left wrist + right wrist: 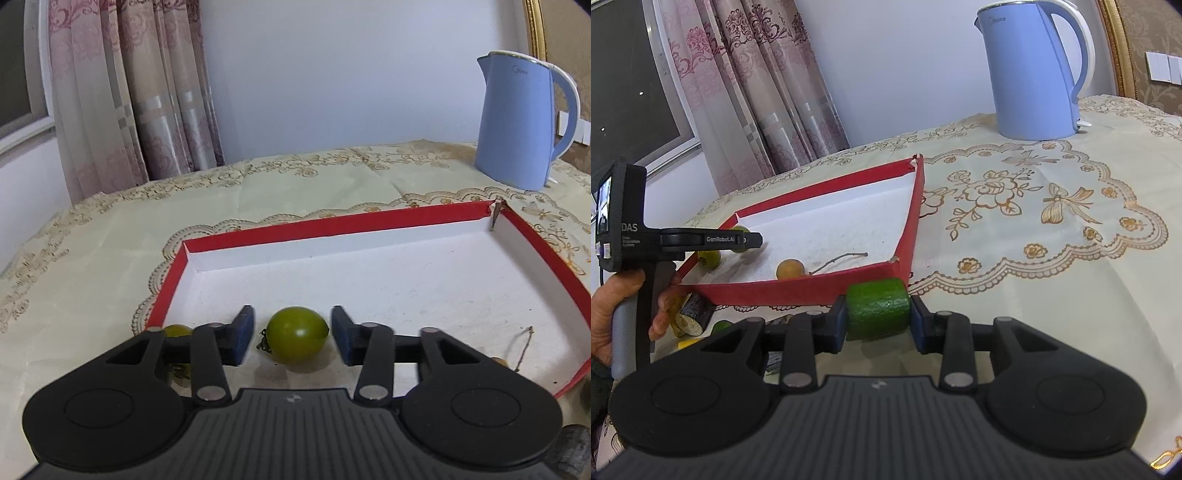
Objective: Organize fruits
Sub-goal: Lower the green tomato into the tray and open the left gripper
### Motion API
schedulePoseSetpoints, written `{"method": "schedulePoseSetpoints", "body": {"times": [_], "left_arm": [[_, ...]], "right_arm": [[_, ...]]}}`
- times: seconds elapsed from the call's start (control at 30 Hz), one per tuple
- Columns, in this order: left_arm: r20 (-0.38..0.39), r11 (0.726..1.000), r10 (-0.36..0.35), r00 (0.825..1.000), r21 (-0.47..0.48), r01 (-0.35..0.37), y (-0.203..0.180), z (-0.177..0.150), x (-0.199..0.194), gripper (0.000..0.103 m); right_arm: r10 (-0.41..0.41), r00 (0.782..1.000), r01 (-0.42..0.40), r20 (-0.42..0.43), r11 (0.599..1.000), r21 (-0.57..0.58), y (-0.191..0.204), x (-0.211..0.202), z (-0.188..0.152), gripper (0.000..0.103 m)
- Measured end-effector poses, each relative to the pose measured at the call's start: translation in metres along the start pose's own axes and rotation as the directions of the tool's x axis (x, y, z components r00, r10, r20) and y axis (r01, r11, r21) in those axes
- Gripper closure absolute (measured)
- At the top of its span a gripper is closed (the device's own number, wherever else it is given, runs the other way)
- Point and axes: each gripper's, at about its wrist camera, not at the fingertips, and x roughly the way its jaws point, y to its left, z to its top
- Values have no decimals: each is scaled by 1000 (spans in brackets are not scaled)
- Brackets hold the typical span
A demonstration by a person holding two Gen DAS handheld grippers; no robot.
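On the left, the left gripper (293, 334) stands spread around a green tomato (296, 339) resting in the red tray (332, 223), pads clear of it: looks like a drop-off. To the right, the right gripper (878, 314) pinches a cucumber chunk (878, 308) just outside the tray's near corner; I'd guess it goes in next.

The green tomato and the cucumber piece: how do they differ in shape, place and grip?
The green tomato is round; the cucumber piece is a cut cylinder. The tomato lies inside the red tray; the cucumber piece is outside it. The left gripper stands open around the tomato; the right gripper clamps the cucumber piece. Both are green.
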Motion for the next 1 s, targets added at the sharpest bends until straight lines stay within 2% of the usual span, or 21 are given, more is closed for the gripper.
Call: {"method": "schedulePoseSetpoints", "body": {"times": [0.07,0.1,0.3,0.4,0.53,0.7,0.8,1.0], "left_arm": [[11,1000,2,1000,-3,-2,-1,0,-2,31],[16,1000,2,1000,-3,-2,-1,1,-3,27],[98,996,74,992,37,-78,0,-2,-29,27],[160,995,97,982,14,-100,10,-11,-58,26],[226,994,99,969,-75,-84,32,-35,-96,14],[192,985,123,974,-140,-96,52,-63,-103,14],[169,979,95,981,-193,-62,64,-68,-101,14],[184,960,66,981,-280,-12,83,-76,-103,14]], "right_arm": [[0,1000,0,0,1000,0,0,0,0,70],[1,1000,-1,1,1000,0,0,0,0,70],[3,1000,-3,-1,1000,6,-1,1,-1,70],[3,1000,-3,-1,1000,7,-1,0,-1,70],[1,1000,-1,1,1000,10,-2,0,-1,70],[-7,1000,7,6,1000,10,-2,-1,-1,70],[-17,1000,17,9,1000,13,-2,-2,-1,70],[-48,999,48,21,999,22,-3,-4,-1,70]]}}
